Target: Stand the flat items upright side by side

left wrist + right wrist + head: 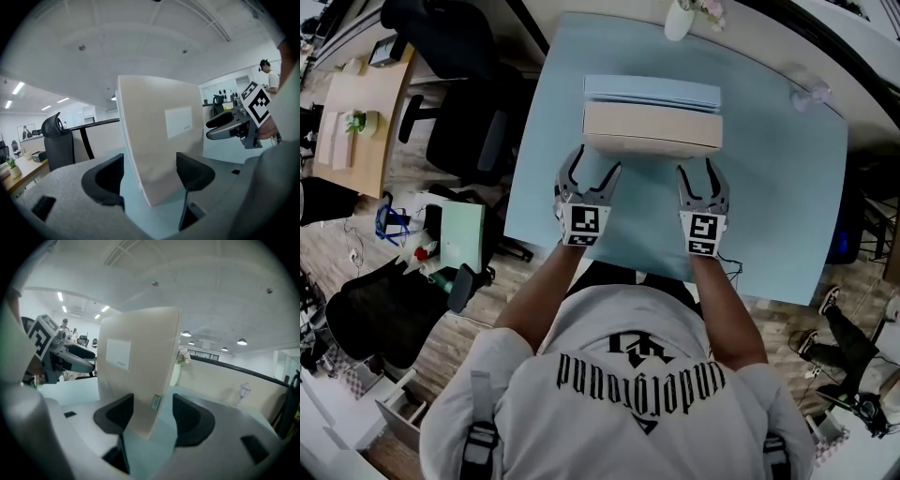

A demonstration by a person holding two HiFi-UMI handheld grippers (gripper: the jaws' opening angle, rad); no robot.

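A beige flat box (652, 131) stands upright on its long edge on the light blue table (769, 206). Right behind it, side by side with it, stands a light blue flat box (652, 91). My left gripper (597, 161) is at the beige box's near left end and my right gripper (698, 169) at its near right end. In the left gripper view the box's left corner (159, 140) rises between the left gripper's (149, 171) wide jaws, untouched. The right gripper view shows its right corner (140, 371) between the right gripper's (152, 416) spread jaws, pads clear of it.
A white vase with flowers (680, 19) stands at the table's far edge, and a small clear lamp-shaped object (811, 94) at the far right. A black office chair (459, 84) stands left of the table, with clutter on the floor below it.
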